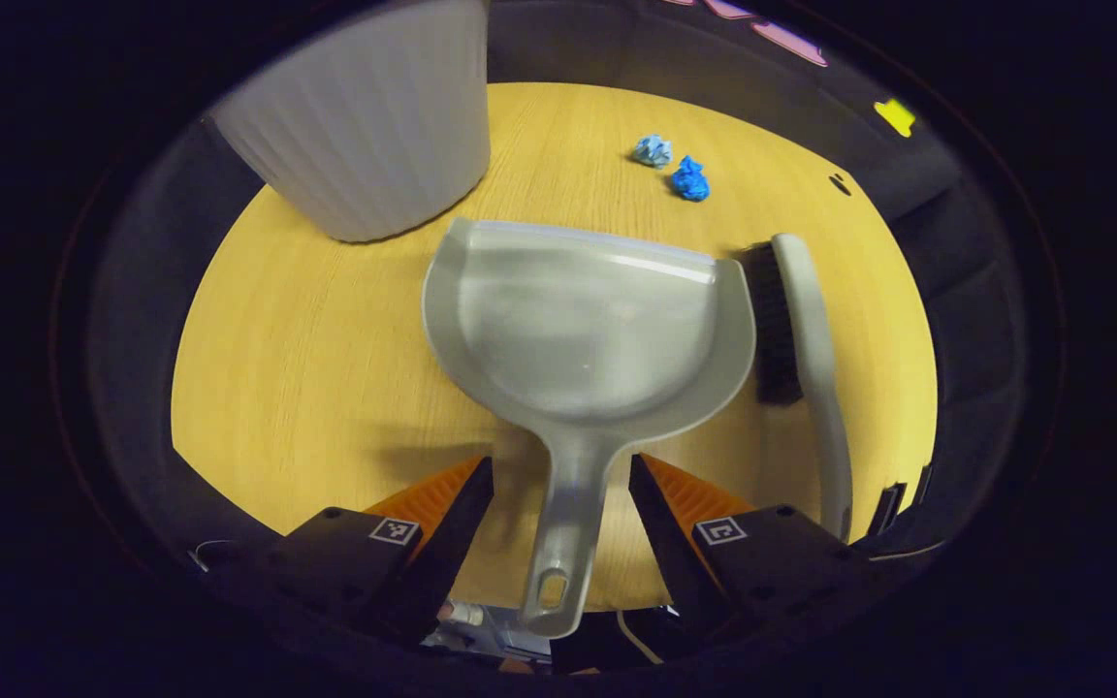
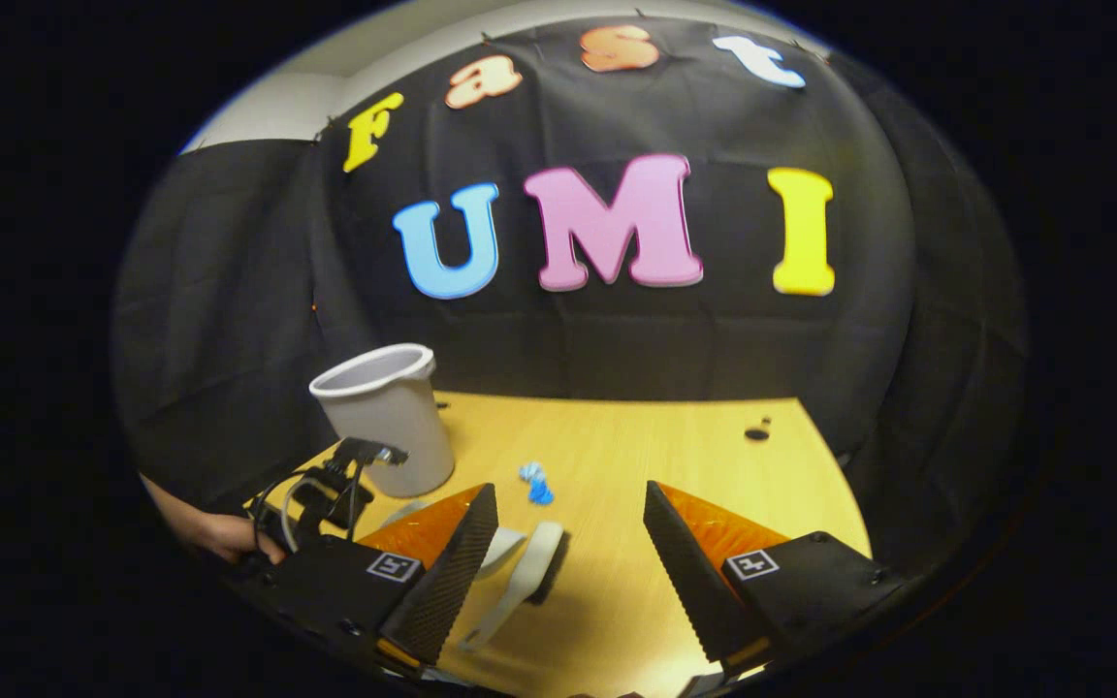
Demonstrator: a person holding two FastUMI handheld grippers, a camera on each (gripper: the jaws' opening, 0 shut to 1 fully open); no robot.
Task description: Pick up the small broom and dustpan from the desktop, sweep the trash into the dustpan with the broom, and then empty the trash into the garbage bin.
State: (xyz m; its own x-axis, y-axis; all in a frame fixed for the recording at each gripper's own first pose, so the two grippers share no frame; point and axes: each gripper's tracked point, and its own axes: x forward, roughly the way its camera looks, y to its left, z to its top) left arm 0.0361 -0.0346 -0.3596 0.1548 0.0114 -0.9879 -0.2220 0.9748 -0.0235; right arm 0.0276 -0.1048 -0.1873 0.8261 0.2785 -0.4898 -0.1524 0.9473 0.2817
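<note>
Pickup of the dustpan (image 1: 588, 330) is judged to be the step in hand. Its handle is straddled by the left gripper (image 1: 560, 485), whose jaws are spread wide and hold nothing. The broom (image 1: 806, 349) is laid just right of the pan, two blue paper wads (image 1: 675, 167) farther off, the bin (image 1: 374, 116) far left. The right gripper (image 2: 570, 528), likewise open and empty, is held above the desktop (image 1: 306, 368). Closing on the handle is called for next.
</note>
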